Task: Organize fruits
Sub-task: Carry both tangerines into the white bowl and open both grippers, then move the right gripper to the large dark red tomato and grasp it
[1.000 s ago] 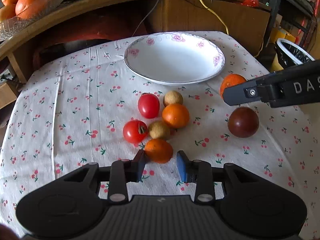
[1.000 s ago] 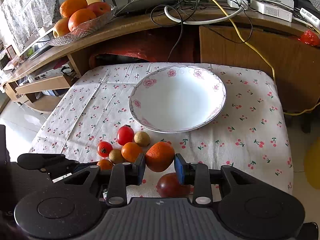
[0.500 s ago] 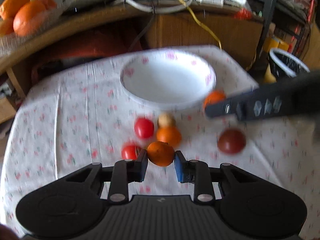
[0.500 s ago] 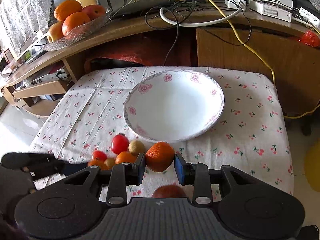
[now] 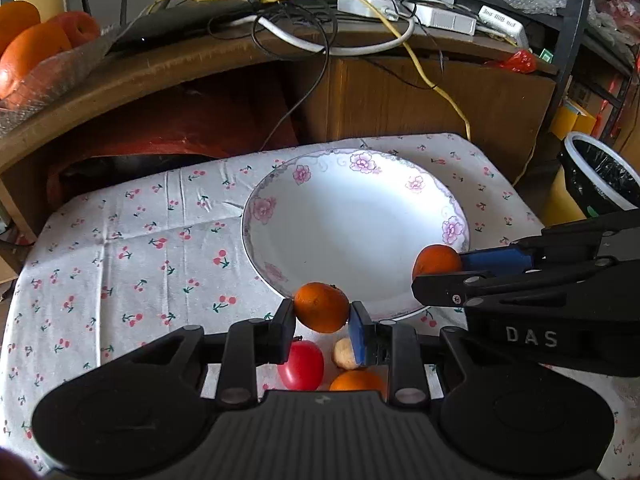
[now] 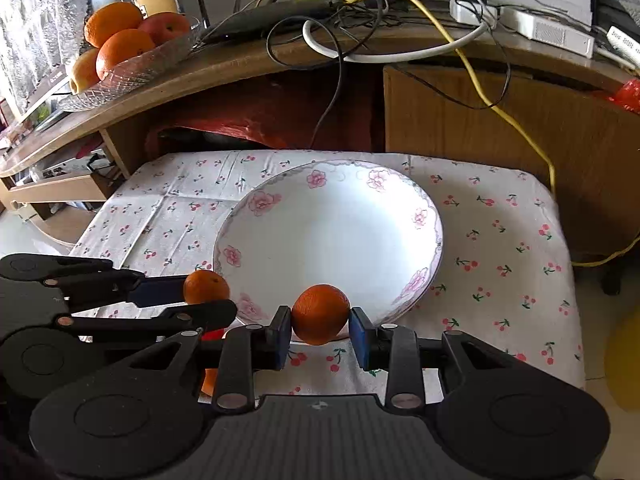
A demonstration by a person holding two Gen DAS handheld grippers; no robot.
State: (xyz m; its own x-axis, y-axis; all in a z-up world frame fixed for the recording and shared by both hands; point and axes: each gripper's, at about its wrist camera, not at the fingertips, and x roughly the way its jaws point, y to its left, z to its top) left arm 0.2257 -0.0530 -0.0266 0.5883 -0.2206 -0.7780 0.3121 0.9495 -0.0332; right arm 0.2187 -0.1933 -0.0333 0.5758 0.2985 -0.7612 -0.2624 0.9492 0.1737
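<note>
Curved wooden desk [image 6: 248, 64] (cable-strewn) behind a cloth-covered table [image 6: 500, 216].

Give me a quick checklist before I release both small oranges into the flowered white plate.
1. Left gripper clamped on its small orange: ok.
2. Right gripper clamped on the other small orange: ok.
3. White floral-rimmed plate has free space: ok, nothing lies in it.
4. Both oranges over the plate: not ok, each sits only at the near rim; move further in.
5. Grippers apart from each other: ok, a gap shows between them.
6. Height above the plate: cannot tell.
7. Red tomato and small tan fruit left on the cherry-print cloth: ok, out of the way.
</note>
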